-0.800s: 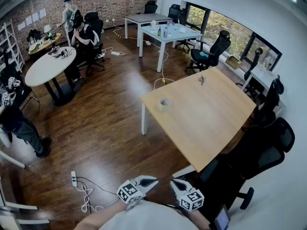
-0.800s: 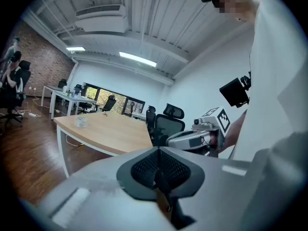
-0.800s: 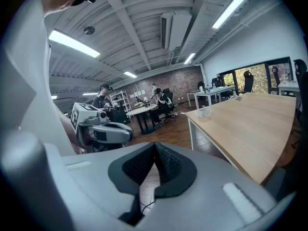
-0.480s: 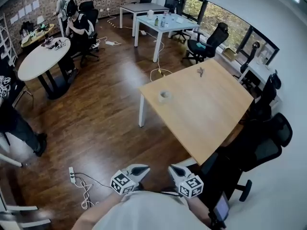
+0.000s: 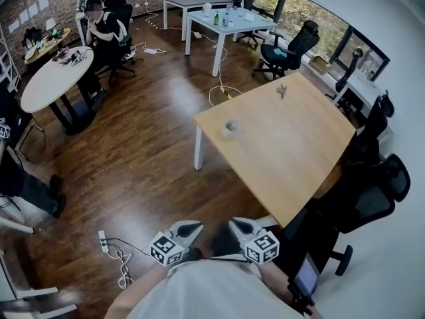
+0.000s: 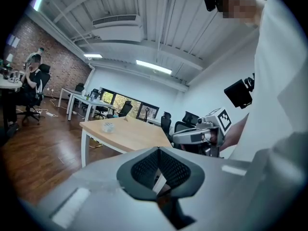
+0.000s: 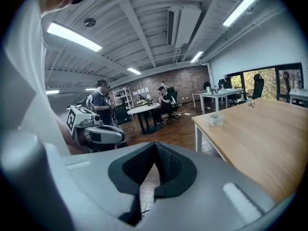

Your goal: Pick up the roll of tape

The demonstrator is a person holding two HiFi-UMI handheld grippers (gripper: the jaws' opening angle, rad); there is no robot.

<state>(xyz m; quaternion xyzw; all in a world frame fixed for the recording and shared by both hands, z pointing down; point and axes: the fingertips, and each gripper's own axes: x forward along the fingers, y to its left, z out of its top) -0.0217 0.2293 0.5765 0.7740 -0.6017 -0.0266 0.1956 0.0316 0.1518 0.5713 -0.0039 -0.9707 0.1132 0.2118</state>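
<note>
A small clear roll of tape [image 5: 231, 127] lies near the left corner of a light wooden table [image 5: 292, 165]. The tape [image 6: 108, 126] also shows far off in the left gripper view, and the tape [image 7: 216, 120] in the right gripper view. Both grippers are held close to my body at the bottom of the head view, well short of the table. My left gripper [image 5: 188, 229] is shut with nothing in it. My right gripper [image 5: 238, 226] has its pads together and is empty too. Each gripper shows in the other's view: right gripper [image 6: 179, 137], left gripper [image 7: 118, 136].
A small dark object [image 5: 281, 90] lies at the table's far end. Black office chairs [image 5: 362, 201] stand along its right side. A power strip with cables [image 5: 109, 254] lies on the wooden floor at left. A round white table [image 5: 50, 85] and people are farther back left.
The view has shifted a little; the table and tape sit slightly nearer in the head view. Both grippers have dropped a bit lower in the frame and stay shut.
</note>
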